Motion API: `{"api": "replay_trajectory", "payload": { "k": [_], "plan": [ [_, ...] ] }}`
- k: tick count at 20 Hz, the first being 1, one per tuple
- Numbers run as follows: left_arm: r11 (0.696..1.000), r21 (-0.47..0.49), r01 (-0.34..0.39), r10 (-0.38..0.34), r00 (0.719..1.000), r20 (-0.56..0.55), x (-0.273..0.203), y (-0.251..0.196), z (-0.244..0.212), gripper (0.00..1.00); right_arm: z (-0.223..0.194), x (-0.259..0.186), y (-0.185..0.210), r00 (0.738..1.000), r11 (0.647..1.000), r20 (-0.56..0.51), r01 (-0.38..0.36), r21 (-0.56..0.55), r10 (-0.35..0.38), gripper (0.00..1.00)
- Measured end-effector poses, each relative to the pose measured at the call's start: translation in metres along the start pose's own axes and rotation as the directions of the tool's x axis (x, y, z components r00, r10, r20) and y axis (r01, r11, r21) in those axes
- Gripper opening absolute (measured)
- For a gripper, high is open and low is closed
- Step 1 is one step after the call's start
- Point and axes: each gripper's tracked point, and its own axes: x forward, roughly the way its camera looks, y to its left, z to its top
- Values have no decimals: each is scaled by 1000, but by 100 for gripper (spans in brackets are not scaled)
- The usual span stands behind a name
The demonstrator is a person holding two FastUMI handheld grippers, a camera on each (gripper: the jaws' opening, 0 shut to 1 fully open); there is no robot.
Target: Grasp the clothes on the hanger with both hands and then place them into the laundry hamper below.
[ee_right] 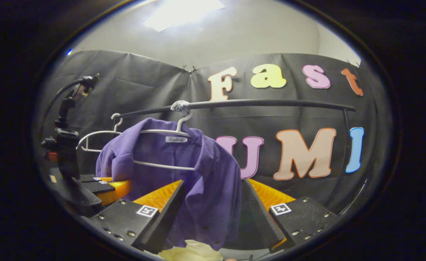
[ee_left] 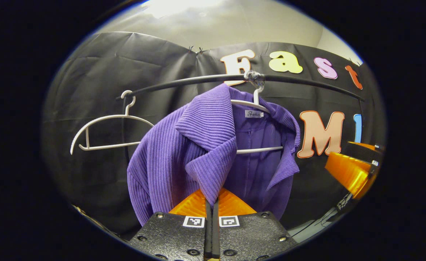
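A purple ribbed cardigan (ee_left: pixel 202 145) hangs on a white hanger (ee_left: pixel 258 108) from a black rail (ee_left: pixel 198 80). In the left gripper view my left gripper (ee_left: pixel 211 201) is shut on the lower tip of the cardigan's folded front edge. The right gripper view shows the same cardigan (ee_right: pixel 213 174) with its front panel hanging down between the fingers of my right gripper (ee_right: pixel 213 185), which stands open around the cloth. The left gripper (ee_right: pixel 104 190) appears at the cardigan's left side, and the right gripper (ee_left: pixel 354 170) shows at the far right of the left gripper view.
An empty white hanger (ee_left: pixel 107 130) hangs on the rail to the left of the cardigan, also seen as the empty hanger (ee_right: pixel 96 139). Something pale yellow (ee_right: pixel 191 252) lies below the cardigan's hem. The rail's upright post (ee_right: pixel 347 145) stands at the right.
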Motion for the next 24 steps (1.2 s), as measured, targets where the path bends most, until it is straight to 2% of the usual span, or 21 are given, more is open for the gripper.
{"api": "replay_trajectory", "payload": {
  "k": [2, 3, 6, 13, 15, 24],
  "plan": [
    [1000, 11, -8, 8, 1000, 27, -9, 4, 12, 3, -3, 8, 8, 1000, 999, -5, -28, 18, 28, 97],
    [1000, 15, -13, 13, 999, 39, -13, 7, 17, 0, -4, 12, 11, 999, 999, -6, -39, 26, 39, 97],
    [999, 16, -34, 33, 997, 71, -22, 15, 34, 2, -6, 27, 18, 998, 997, -9, -56, 43, 57, 97],
    [994, 31, -102, 97, 987, 128, -36, 40, 61, 0, -20, 59, 28, 997, 996, -32, -63, 59, 65, 95],
    [992, 40, -117, 111, 985, 133, -38, 45, 63, 0, -24, 70, 31, 997, 996, -32, -67, 50, 69, 97],
    [986, 54, -159, 148, 976, 163, -36, 60, 73, 0, -56, 115, 27, 995, 999, -96, 0, 33, 3, 94]
  ]
}}
